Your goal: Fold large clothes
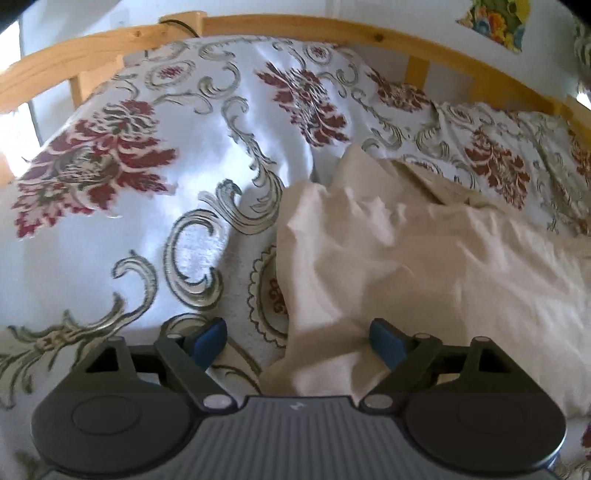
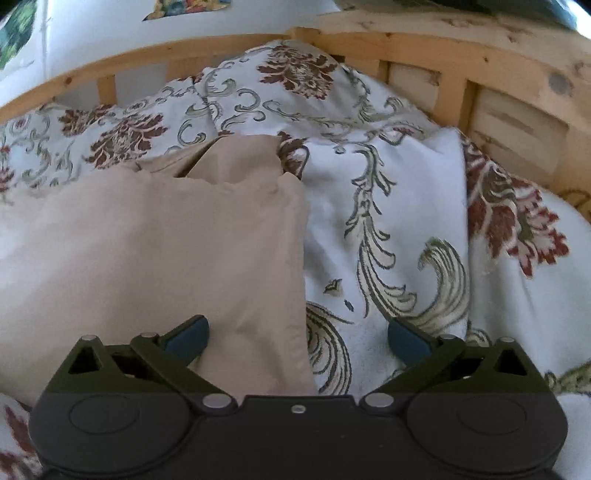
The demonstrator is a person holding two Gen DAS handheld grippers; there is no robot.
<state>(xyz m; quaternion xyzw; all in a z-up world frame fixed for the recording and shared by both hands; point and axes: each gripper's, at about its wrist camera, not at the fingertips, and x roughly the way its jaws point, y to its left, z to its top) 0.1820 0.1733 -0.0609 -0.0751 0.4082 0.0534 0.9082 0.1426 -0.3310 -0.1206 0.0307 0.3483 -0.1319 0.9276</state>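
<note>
A large beige garment (image 1: 424, 258) lies on a bed's white bedspread with red flowers and grey scrolls (image 1: 147, 166). In the left wrist view its rumpled left edge runs down between the blue pads of my left gripper (image 1: 299, 341), whose jaws stand wide apart and press on nothing. In the right wrist view the same garment (image 2: 147, 258) lies flatter, and its straight right edge passes between the pads of my right gripper (image 2: 299, 338), also wide open and free of the cloth. A folded-over flap (image 2: 240, 158) shows at the garment's far end.
A pale wooden bed rail (image 1: 295, 26) curves around the far side, and a slatted wooden headboard (image 2: 480, 74) stands at the right. Bunched bedspread (image 2: 406, 184) rises beside the garment. A white wall with colourful pictures (image 1: 495, 22) is behind.
</note>
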